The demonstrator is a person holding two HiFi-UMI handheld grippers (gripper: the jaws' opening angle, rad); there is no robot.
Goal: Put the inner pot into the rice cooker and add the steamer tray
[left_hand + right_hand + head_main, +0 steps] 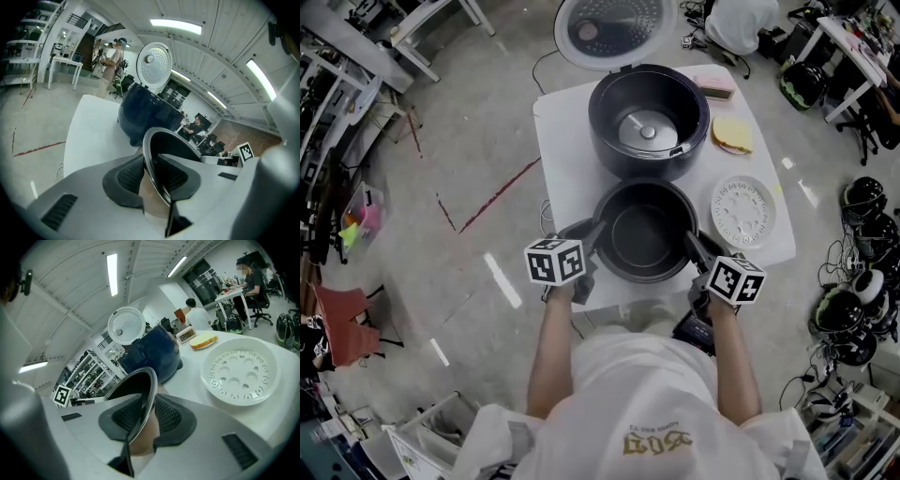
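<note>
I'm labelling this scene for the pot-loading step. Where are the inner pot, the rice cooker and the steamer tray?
inner pot [643,234]: head view, on its bare inside floor.
rice cooker [600,118]: head view, on the left of its dark wall.
steamer tray [743,210]: head view, on its perforated middle.

Black inner pot [645,234], navy rice cooker [623,141] on a white tabletop [567,150]

The steamer tray [743,209] is white with a pattern of round holes; black-and-white square markers [555,261] show on the left gripper [592,239] and right gripper [694,246], whose fingers [129,176] are dark grey and ribbed.
</note>
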